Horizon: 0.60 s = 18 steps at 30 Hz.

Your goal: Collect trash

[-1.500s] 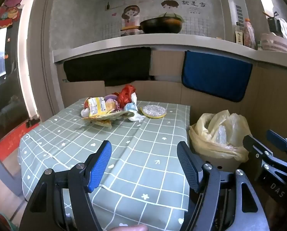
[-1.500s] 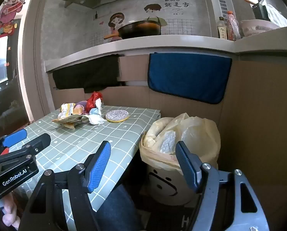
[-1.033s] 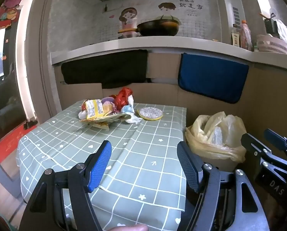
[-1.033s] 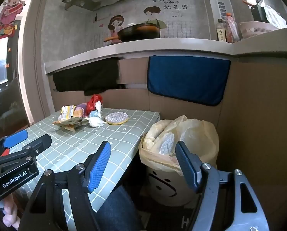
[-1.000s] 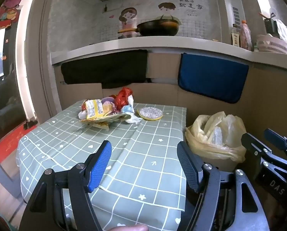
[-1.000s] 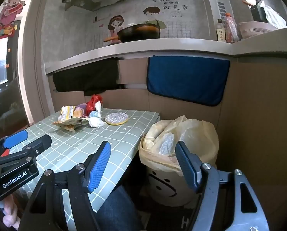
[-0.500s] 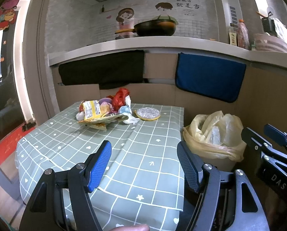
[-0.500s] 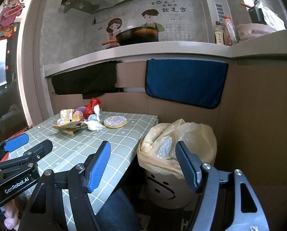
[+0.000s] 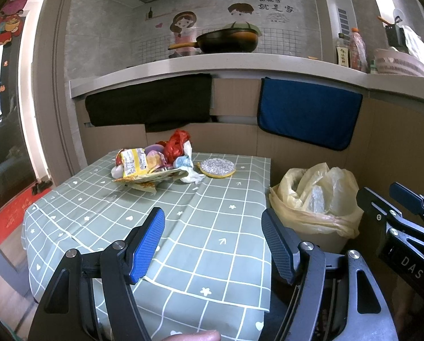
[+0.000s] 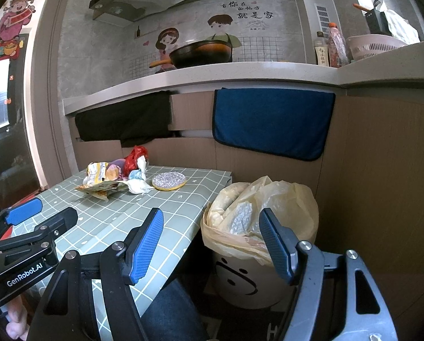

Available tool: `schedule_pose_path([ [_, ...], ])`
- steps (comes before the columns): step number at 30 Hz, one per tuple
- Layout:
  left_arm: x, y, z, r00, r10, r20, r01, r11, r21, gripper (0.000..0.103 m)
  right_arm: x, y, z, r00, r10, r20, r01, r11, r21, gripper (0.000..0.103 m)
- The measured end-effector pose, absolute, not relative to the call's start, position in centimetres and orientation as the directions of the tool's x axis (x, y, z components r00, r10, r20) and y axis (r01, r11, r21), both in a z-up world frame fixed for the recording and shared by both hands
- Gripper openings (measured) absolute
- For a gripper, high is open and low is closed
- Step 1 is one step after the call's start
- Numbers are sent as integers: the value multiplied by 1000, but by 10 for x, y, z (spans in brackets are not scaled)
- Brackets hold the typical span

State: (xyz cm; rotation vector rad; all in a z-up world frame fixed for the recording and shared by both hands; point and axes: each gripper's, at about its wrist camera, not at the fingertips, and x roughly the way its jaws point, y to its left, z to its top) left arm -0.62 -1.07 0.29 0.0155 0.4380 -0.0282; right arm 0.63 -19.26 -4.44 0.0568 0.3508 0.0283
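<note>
A heap of trash [image 9: 152,167] [image 10: 112,177] lies at the far end of the green checked table [image 9: 183,221] [image 10: 106,216]: yellow snack wrappers, a red plastic bag, crumpled white tissue. A round glittery disc [image 9: 217,168] [image 10: 168,182] sits just right of the heap. A bin lined with a yellow bag [image 9: 315,199] [image 10: 257,218] stands on the floor at the table's right side. My left gripper [image 9: 213,241] hangs open over the near part of the table, nothing between its fingers. My right gripper [image 10: 212,241] is open too, in front of the bin, holding nothing.
A kitchen counter [image 9: 240,62] runs behind the table with a black pan [image 9: 226,41], bottles and a pink basket. A black cloth [image 9: 152,105] and a blue cloth [image 9: 308,116] hang below the counter. A dark-clad leg [image 10: 172,312] shows under my right gripper.
Between the earliest frames and half a second ago both views drew back and rose slightly, so table and bin sit lower and smaller. Since then nothing has moved; both grippers have stayed open.
</note>
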Motion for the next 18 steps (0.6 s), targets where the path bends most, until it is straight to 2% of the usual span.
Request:
schedule_pose_path([
  [18, -6, -11, 3, 905, -23, -425, 30, 1000, 10, 71, 7, -195, -46, 937, 40, -347, -18, 998, 65, 68],
])
